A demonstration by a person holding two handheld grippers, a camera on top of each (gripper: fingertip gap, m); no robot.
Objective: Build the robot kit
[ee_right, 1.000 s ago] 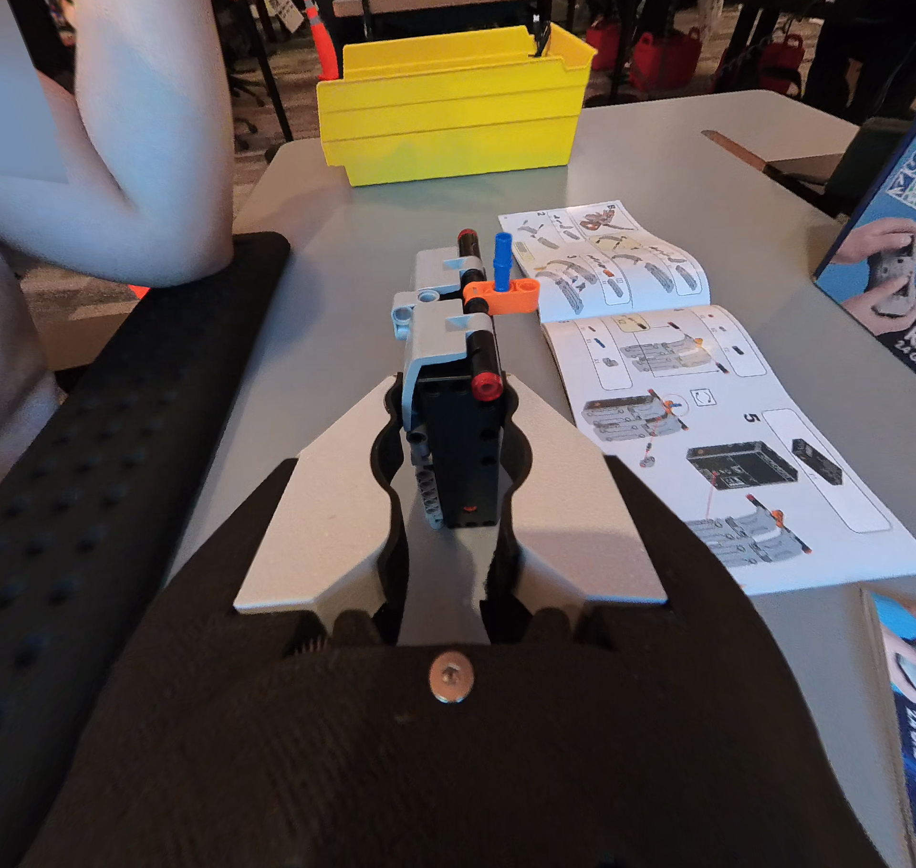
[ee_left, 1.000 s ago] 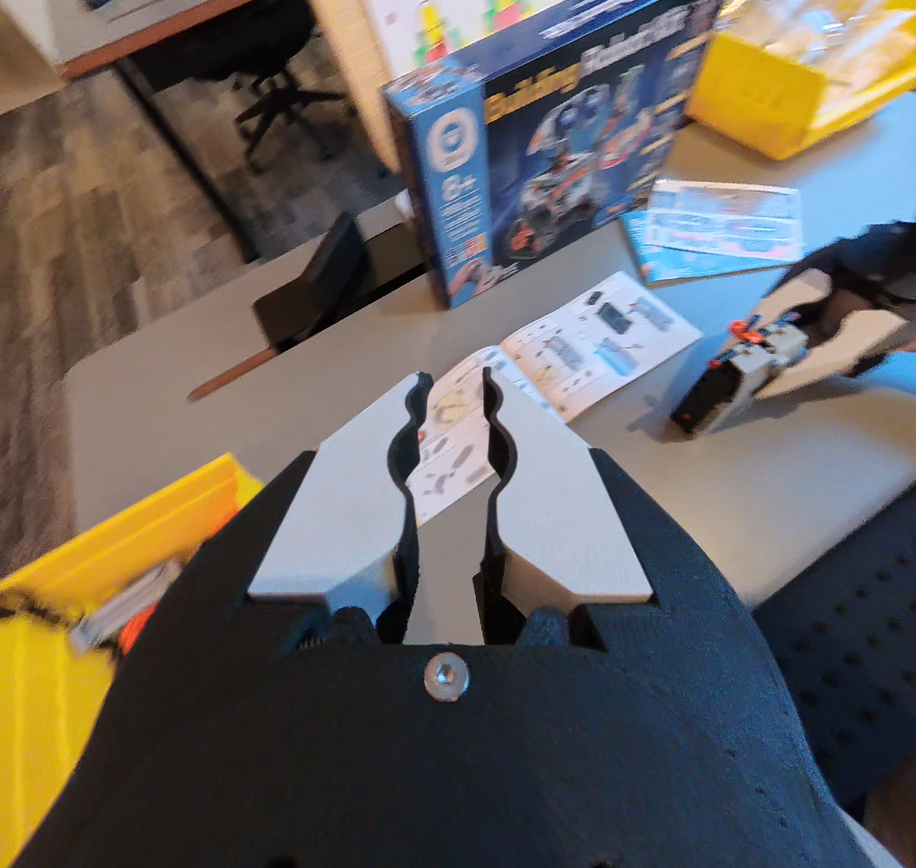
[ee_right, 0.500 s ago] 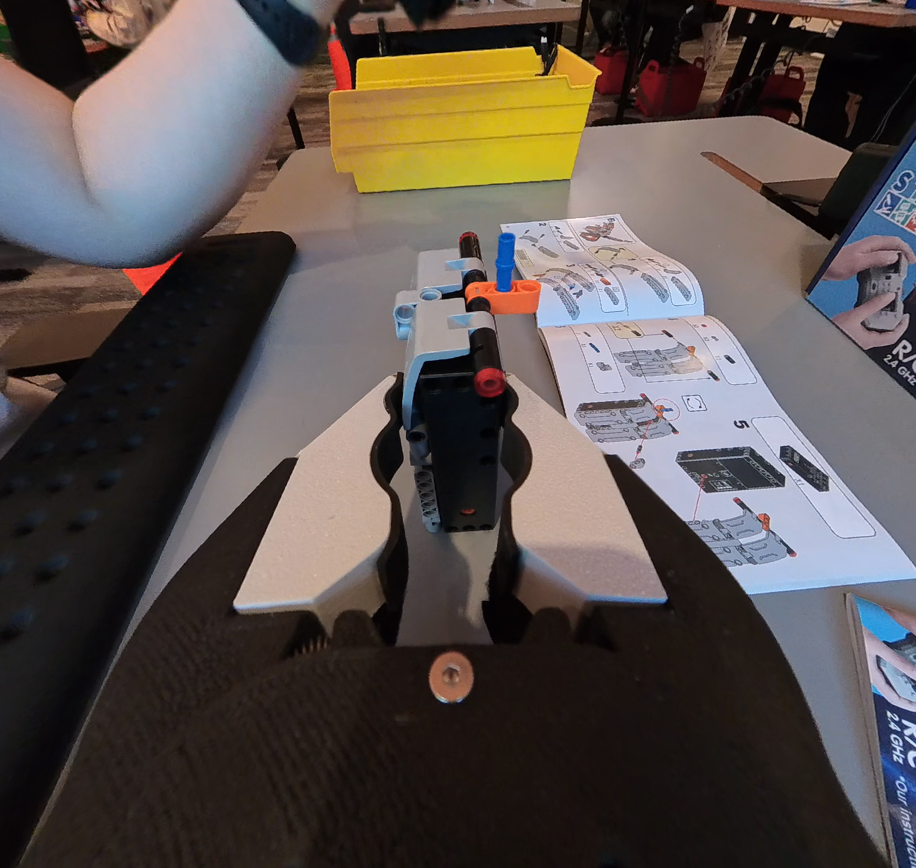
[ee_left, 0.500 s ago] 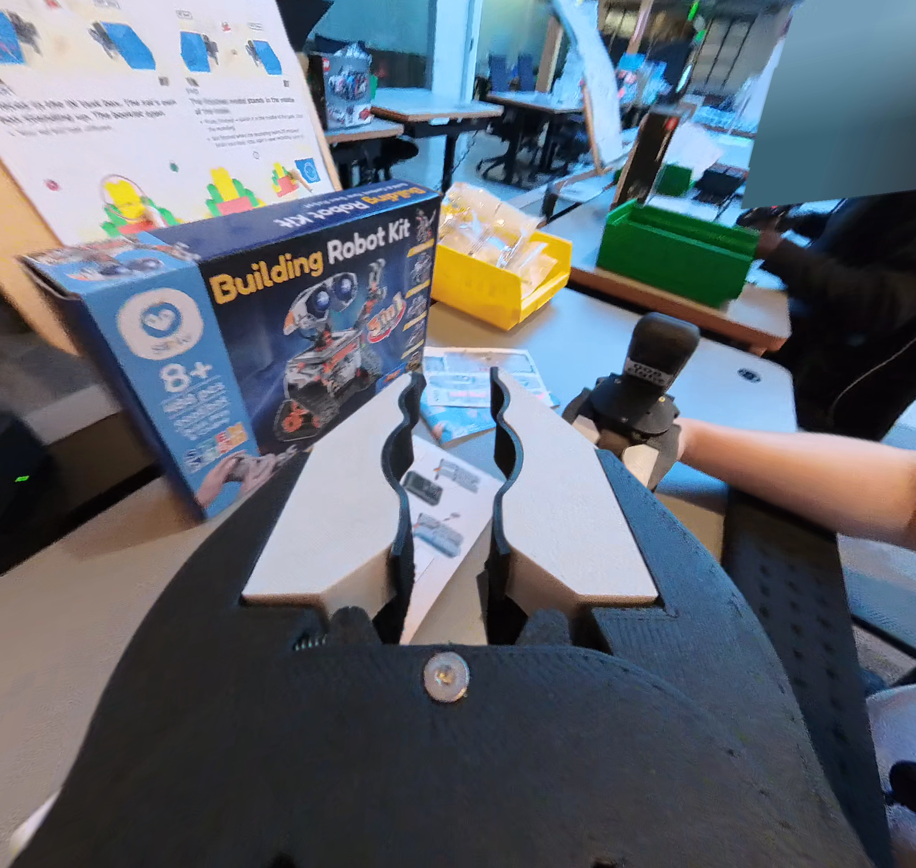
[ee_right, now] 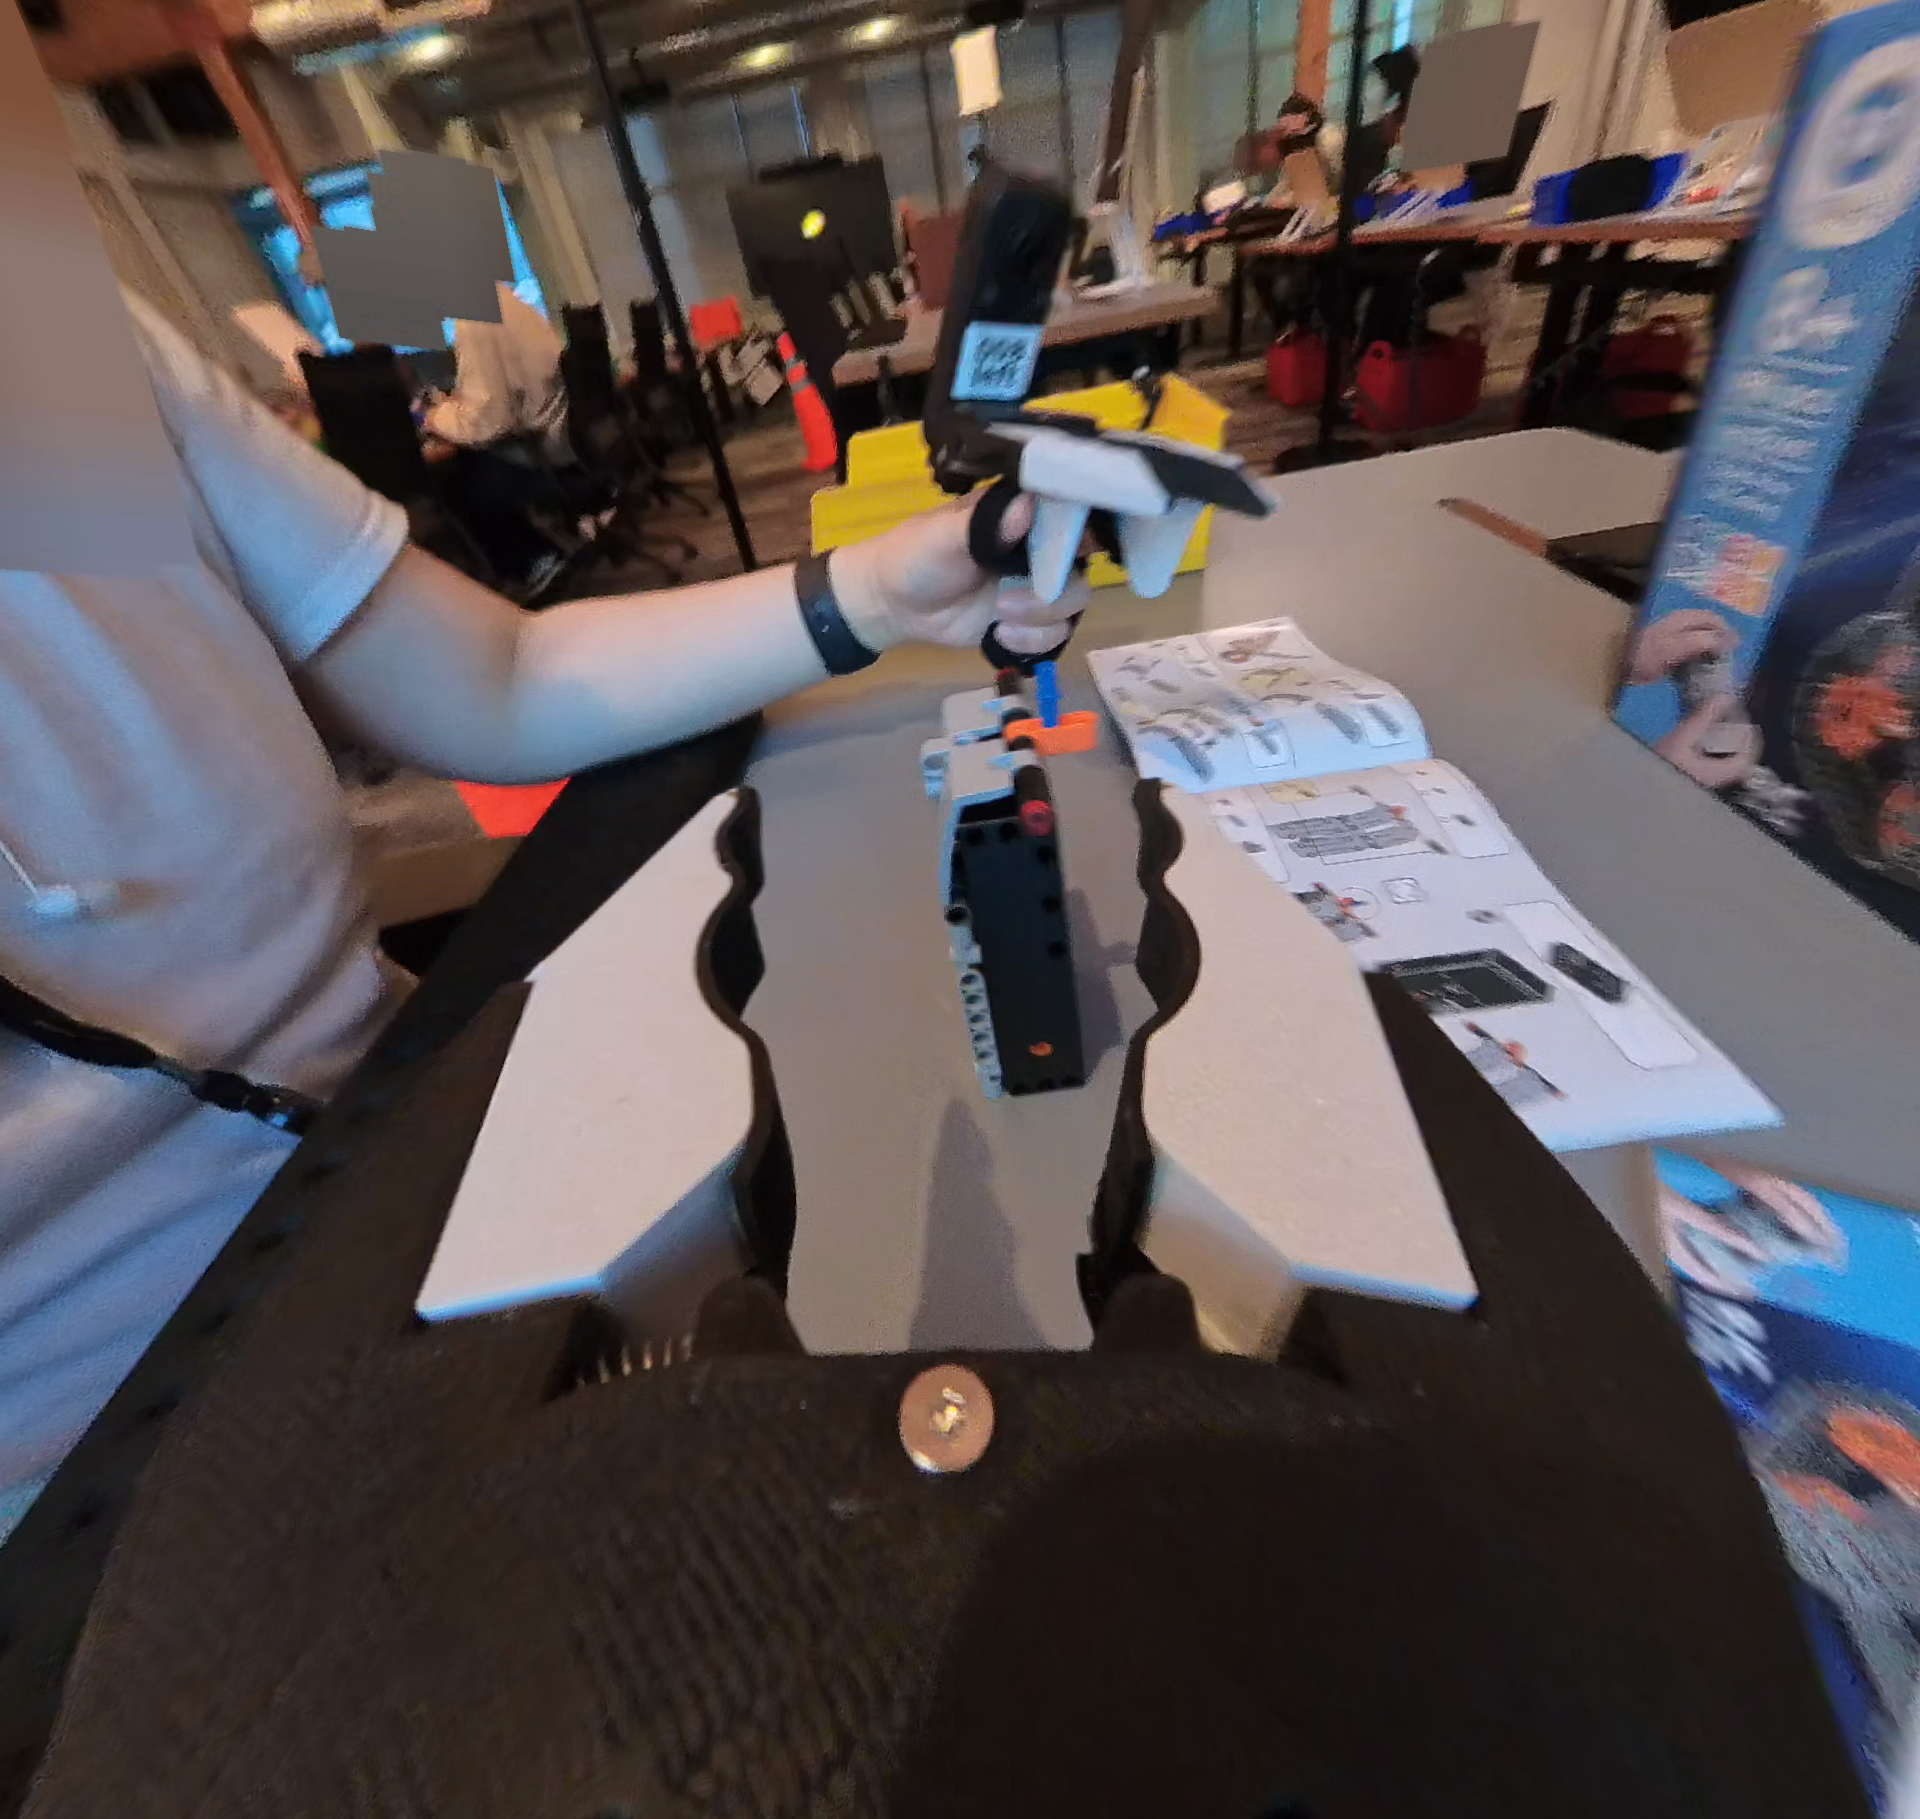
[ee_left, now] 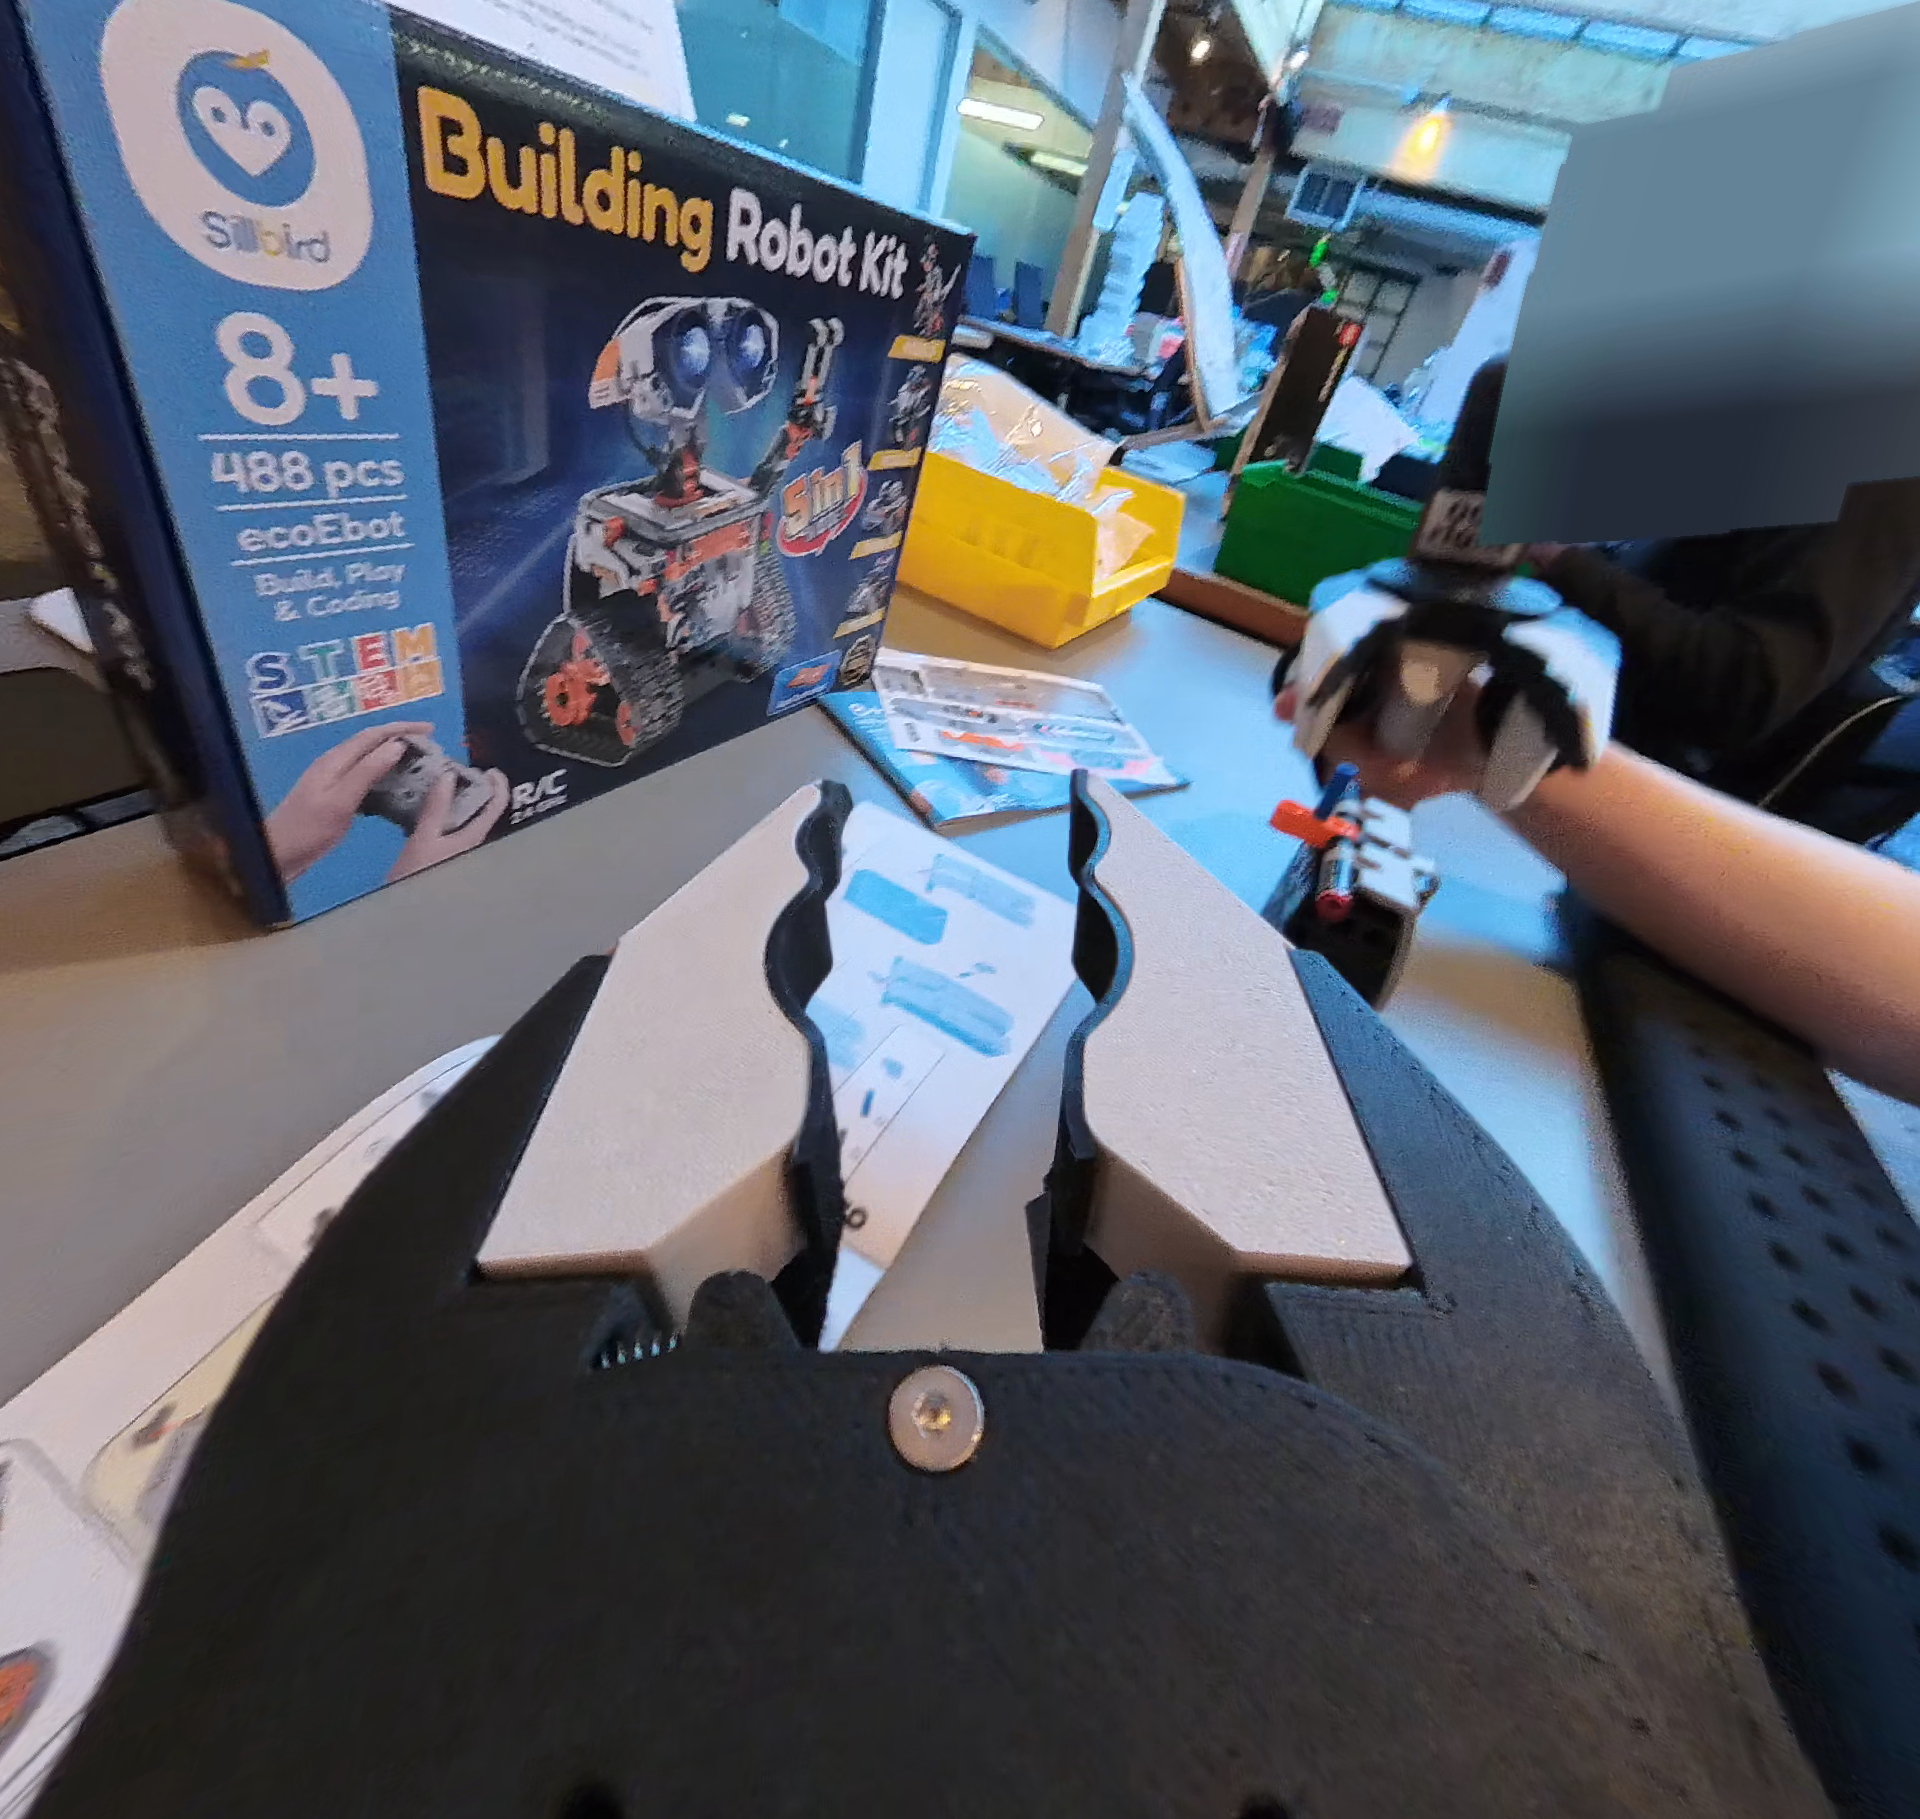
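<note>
Half a second ago the right gripper (ee_right: 945, 839) was clamped on the brick assembly (ee_right: 1013, 928); now its jaws stand wide apart, with the assembly resting on the grey bench (ee_right: 1714, 876) between them, touching neither finger as far as the right wrist view shows. The left gripper's (ee_left: 948, 813) jaws have also spread since then, and they hold nothing.

Nearest in the right wrist view, the assembly is a black block with a grey bracket on top, a red-tipped black pin along its side, and an orange piece (ee_right: 1058, 732) at its far end carrying an upright blue pin (ee_right: 1045, 691). Just right of it lies an open instruction booklet (ee_right: 1382, 865), and at the right edge stands a blue kit box (ee_right: 1787, 481). Above the assembly's far end hangs the left gripper, held in a hand (ee_right: 925, 585) wearing a dark wristband; whether its fingertips touch the blue pin cannot be told. Behind it sits a yellow bin (ee_right: 1184, 419).

In the left wrist view the booklet (ee_left: 935, 990) shows between the jaws, the box (ee_left: 520, 481) stands to the left, and a loose sheet (ee_left: 1008, 720) lies on another booklet past it. Farther right, the right gripper is over the assembly (ee_left: 1351, 886). Beyond are a yellow bin of clear bags (ee_left: 1029, 564) and a green bin (ee_left: 1309, 533).
</note>
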